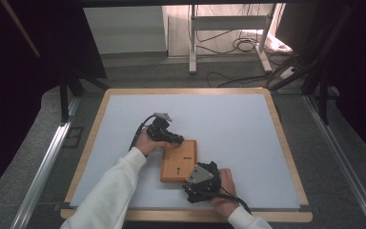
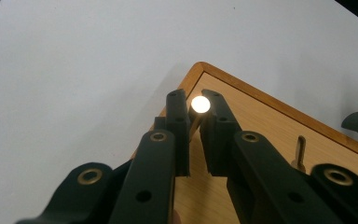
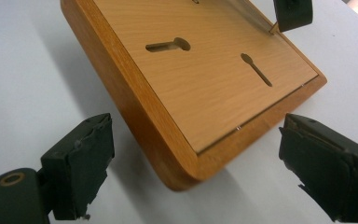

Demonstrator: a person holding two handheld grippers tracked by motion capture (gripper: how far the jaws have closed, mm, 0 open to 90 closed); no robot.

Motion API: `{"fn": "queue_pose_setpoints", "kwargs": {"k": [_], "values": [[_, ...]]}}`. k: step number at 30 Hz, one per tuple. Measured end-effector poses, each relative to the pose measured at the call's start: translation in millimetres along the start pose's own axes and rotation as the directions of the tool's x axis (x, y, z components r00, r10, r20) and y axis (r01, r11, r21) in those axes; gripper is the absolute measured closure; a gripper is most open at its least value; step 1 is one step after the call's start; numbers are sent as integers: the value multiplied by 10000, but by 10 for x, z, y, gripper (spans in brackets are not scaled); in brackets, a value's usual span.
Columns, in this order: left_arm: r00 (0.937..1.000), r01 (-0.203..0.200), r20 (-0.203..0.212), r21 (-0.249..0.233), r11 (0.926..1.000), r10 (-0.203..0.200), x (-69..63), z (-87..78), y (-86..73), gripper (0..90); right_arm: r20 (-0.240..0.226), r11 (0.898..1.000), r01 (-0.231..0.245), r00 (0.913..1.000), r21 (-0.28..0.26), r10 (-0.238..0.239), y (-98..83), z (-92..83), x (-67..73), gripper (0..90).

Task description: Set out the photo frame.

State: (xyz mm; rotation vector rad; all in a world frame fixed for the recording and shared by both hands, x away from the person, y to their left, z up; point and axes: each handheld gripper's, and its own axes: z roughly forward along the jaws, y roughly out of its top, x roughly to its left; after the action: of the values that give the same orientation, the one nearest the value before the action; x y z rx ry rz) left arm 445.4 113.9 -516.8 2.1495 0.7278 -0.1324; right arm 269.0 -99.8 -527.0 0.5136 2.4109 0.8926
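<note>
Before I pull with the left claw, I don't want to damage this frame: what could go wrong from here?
1. The left claw pinches a thin shiny tab at the corner of the wooden frame; a hard pull could bend or snap it, or it could slip free.
2. The right claw stands open around the frame's near corner without pressing, so the frame may slide on the white table.

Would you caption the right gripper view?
Open right gripper straddles the corner of a face-down wooden frame.
</note>
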Motion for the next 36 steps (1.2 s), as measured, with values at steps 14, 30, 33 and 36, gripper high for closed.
{"fn": "queue_pose_setpoints", "kwargs": {"k": [14, 30, 33, 36], "values": [[9992, -68, -407, -181, 9998, 61, -39, 2, -19, 845, 1206, 9926, 1191, 9859, -222, -1156, 86, 23, 86, 174], [9953, -66, -970, -715, 9974, -4, -66, -117, -72, 693, 1860, 9813, 1801, 9686, -680, -1649, 198, -114, -28, 406], [9935, -21, -1133, -896, 9960, -81, -79, -207, -113, 608, 1868, 9814, 1796, 9686, -679, -1643, 195, -120, -36, 409], [9893, -96, -1455, -1077, 9941, -63, -99, -346, -210, 566, 1885, 9807, 1842, 9674, -657, -1690, 194, -120, -34, 410]]}}
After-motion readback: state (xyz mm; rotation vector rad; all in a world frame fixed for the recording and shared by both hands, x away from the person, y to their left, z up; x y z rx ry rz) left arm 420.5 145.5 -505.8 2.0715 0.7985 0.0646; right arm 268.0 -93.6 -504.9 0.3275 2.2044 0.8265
